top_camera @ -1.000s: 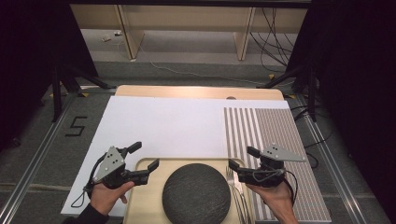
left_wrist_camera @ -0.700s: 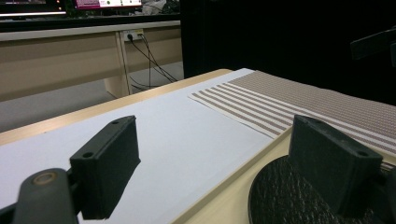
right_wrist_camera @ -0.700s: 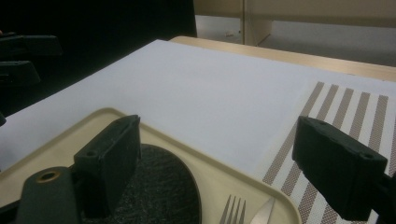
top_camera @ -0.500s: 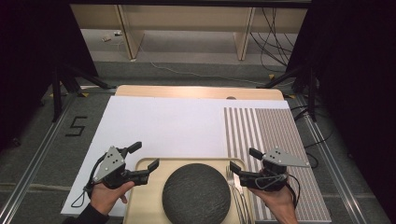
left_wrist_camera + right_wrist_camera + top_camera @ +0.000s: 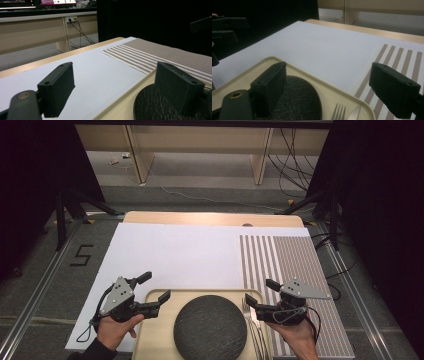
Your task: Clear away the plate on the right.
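high view, step: we judge we're at the approach, both grippers closing in on the cream tray (image 5: 156,340) from either side, nothing lifted yet.
high view, left gripper: our left gripper (image 5: 156,287) sits at the tray's near-left corner, jaws spread wide, one jaw over the rim, gripping nothing.
high view, right gripper: our right gripper (image 5: 260,294) hangs at the tray's right edge, jaws apart and empty, just beside the cutlery.
high view, task things: the tray lies at the near edge of the table, partly on the white sheet (image 5: 170,255); the dark round plate (image 5: 210,326) rests in its middle, the fork (image 5: 251,320) to the plate's right.
high view, count: one tray, one plate, one white sheet, one striped mat (image 5: 290,270), two grippers.
left gripper view, state: jaws stand well apart, the plate (image 5: 147,107) near the right-hand jaw, white sheet (image 5: 100,75) between them.
left gripper view, count: one plate, one striped mat (image 5: 160,56).
right gripper view, state: jaws wide, tray rim (image 5: 294,68) and plate (image 5: 299,100) between them.
right gripper view, count: one fork (image 5: 337,112), one knife tip (image 5: 354,113) touching or just beside it, we cannot tell which.
next move: we reckon each gripper must settle its jaws over a tray rim and close evenly, or else the right one picks the fork; level hands matter.
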`<state>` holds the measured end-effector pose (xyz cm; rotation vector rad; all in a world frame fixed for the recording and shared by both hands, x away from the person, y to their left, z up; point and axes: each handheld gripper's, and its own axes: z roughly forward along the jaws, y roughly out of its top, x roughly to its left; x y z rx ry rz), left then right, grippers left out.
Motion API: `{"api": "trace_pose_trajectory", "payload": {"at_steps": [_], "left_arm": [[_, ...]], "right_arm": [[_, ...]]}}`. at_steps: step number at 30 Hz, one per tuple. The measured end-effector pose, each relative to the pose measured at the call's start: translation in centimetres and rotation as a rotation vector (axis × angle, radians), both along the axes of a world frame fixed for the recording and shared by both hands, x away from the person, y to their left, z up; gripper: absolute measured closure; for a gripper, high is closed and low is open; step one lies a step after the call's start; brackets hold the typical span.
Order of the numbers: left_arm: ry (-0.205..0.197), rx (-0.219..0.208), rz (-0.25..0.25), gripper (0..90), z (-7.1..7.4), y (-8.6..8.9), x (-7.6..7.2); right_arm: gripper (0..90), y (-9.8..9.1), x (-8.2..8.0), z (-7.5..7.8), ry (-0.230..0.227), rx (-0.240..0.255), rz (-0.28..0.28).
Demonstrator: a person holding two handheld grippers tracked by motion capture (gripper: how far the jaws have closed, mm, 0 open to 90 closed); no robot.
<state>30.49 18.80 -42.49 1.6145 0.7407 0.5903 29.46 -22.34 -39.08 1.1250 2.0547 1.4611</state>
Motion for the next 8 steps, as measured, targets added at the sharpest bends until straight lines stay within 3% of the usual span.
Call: {"api": "trace_pose_trajectory", "payload": {"at_steps": [8], "left_arm": [[0.000, 0.001, 0.000, 16.0, -0.01, 0.06, 0.04]], "right_arm": [[15.9, 0.01, 0.05, -0.06, 0.003, -0.004, 0.005]]}}
